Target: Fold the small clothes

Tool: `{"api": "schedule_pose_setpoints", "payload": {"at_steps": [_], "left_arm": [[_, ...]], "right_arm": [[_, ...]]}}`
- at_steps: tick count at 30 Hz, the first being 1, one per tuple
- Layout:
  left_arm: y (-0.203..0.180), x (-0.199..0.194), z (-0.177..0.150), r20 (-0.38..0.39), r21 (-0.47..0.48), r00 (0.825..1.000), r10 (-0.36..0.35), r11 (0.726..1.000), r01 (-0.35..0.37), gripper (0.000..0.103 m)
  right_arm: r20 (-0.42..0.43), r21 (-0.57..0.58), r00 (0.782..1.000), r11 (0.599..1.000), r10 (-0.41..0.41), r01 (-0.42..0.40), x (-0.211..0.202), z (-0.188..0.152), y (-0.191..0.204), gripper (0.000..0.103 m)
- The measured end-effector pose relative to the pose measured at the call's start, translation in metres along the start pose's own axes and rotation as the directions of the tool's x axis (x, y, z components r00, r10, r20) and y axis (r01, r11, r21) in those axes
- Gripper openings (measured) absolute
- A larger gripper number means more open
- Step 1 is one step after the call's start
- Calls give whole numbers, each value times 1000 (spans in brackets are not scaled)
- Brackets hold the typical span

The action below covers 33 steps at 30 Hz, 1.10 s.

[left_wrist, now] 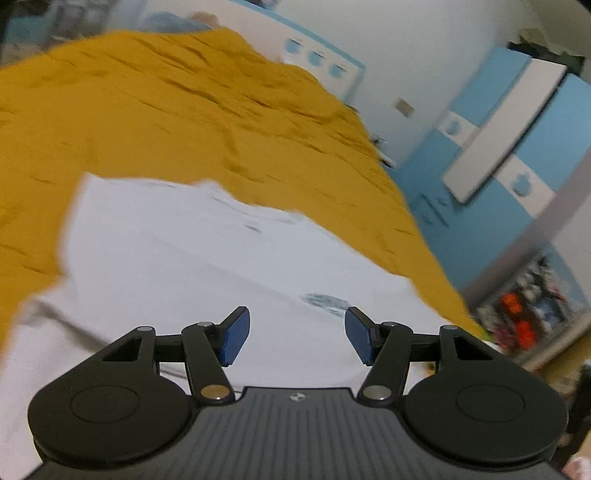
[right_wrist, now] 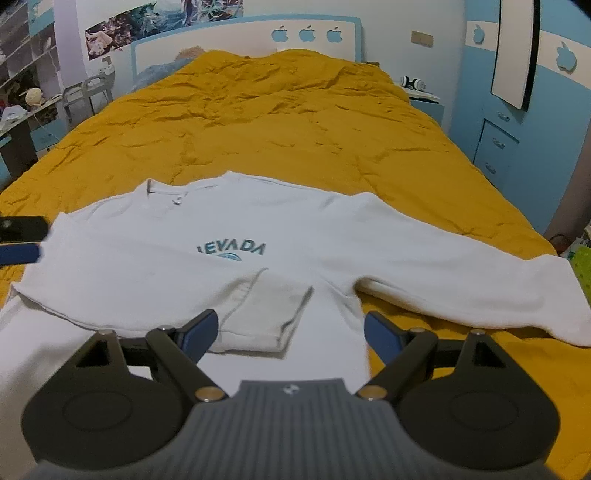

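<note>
A white sweatshirt point(right_wrist: 258, 229) with blue lettering lies flat on the mustard bedspread point(right_wrist: 277, 122), collar toward the headboard. One sleeve is folded across its chest, the cuff point(right_wrist: 273, 314) lying near the hem; the other sleeve point(right_wrist: 480, 291) stretches out to the right. My right gripper point(right_wrist: 291, 330) hovers open above the hem, cuff just ahead of its blue pads. In the blurred left wrist view my left gripper point(left_wrist: 297, 334) stands open low over the white sweatshirt point(left_wrist: 192, 266), nothing between its pads. A blue pad and black part of the left gripper show at the right wrist view's left edge.
Headboard with apple cutouts point(right_wrist: 306, 35) at the far end of the bed. A blue wardrobe point(right_wrist: 517, 122) and nightstand with headphones point(right_wrist: 413, 84) stand on the right, a desk and shelves point(right_wrist: 22, 92) on the left. Mustard bedspread point(left_wrist: 166, 110) extends beyond the garment.
</note>
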<state>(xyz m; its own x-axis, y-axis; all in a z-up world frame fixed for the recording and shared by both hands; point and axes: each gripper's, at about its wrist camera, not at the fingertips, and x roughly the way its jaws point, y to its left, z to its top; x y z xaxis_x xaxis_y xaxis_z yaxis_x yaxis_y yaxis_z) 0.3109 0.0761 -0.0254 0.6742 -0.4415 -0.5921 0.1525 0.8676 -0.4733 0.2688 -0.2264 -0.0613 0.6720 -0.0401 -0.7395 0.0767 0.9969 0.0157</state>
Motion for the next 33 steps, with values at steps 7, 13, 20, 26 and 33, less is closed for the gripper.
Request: {"api": "schedule_pose_setpoints", "payload": {"at_steps": [7,13,20,26,33], "left_arm": [[66,-23,8,32,-73,988,150,986,-148,70],[103,-27,12,26,-122,981,193,974,-188,70],[129,-15,15,12,-152,975,224,964,-220,70],[145,-11,18,11,-168,967,255,954,-249,70],[169,-9,24,19,-233,963,269,938,-258,70]], "right_arm": [[-7,31,1000,999,-4,5,5,18,-6,74],[-70,191,997,981,33,-19,26,29,-40,59],[-123,300,984,950,132,-90,73,34,-62,47],[-199,342,970,937,143,-67,129,26,-57,42],[-126,227,978,965,164,-132,123,47,-34,0]]}}
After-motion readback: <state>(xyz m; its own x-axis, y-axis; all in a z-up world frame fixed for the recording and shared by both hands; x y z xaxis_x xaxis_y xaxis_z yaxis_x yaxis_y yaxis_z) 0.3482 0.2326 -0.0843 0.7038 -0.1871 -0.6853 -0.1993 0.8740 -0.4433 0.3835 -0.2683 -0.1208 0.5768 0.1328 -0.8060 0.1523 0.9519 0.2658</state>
